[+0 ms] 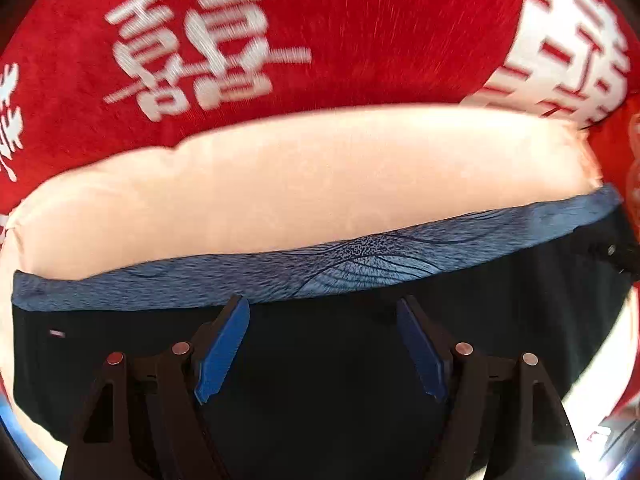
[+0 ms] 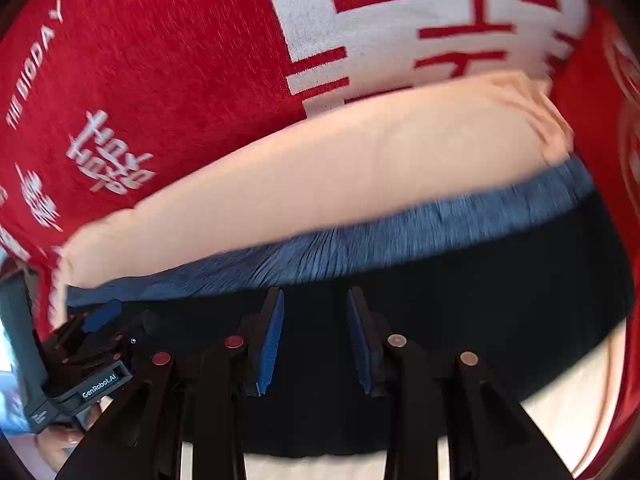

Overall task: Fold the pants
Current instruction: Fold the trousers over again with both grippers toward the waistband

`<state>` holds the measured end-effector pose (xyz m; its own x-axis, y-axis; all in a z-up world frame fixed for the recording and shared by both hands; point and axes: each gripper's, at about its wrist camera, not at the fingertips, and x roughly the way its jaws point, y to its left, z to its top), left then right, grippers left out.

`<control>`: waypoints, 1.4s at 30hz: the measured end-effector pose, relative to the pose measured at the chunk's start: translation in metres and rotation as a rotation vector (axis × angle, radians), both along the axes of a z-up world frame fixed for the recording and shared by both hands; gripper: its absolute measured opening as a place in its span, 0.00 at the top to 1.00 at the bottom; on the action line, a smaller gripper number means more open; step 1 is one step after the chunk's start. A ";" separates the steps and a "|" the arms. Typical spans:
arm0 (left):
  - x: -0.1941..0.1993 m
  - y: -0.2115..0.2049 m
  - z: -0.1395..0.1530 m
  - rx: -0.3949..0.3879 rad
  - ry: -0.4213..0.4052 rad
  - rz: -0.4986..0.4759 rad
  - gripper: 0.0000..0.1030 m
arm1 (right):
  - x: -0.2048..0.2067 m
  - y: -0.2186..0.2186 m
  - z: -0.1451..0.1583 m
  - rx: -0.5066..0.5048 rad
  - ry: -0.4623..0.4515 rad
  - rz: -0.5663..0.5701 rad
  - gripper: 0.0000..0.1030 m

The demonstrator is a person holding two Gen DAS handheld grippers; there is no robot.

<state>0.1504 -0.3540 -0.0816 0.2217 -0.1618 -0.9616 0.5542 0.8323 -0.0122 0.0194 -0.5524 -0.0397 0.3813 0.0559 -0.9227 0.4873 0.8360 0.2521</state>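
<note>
Both claws hang released over the dark navy pants with a blue patterned band (image 1: 320, 360): the left claw (image 1: 323, 346) spread wide, the right claw (image 2: 316, 340) narrower. The pants lie on a peach cushion (image 1: 280, 184) atop a red blanket with white lettering (image 1: 360, 32).

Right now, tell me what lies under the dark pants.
Under the dark pants a blue patterned fabric shows along their far edge, over a peach garment on a red blanket. How far these layers extend beneath is covered.
</note>
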 end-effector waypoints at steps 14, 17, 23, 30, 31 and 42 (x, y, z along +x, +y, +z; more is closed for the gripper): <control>0.004 -0.003 -0.019 0.060 -0.058 0.070 0.02 | -0.076 -0.142 0.011 -0.125 0.035 -0.297 0.64; 0.006 -0.008 -0.017 0.096 -0.067 0.065 0.02 | -0.125 -0.135 0.028 -0.047 -0.016 -0.394 0.57; -0.004 -0.026 0.007 0.091 -0.071 0.019 0.02 | -0.184 -0.133 0.005 0.150 -0.015 -0.636 0.57; -0.055 -0.075 0.027 0.028 -0.042 -0.120 0.02 | -0.184 -0.151 -0.002 0.180 -0.045 -0.581 0.87; -0.064 -0.086 0.025 0.022 -0.032 -0.138 0.02 | -0.186 -0.152 -0.005 0.175 -0.035 -0.572 0.87; -0.103 -0.110 -0.007 0.051 0.064 -0.123 0.02 | -0.210 -0.124 -0.019 0.427 -0.129 -0.531 0.58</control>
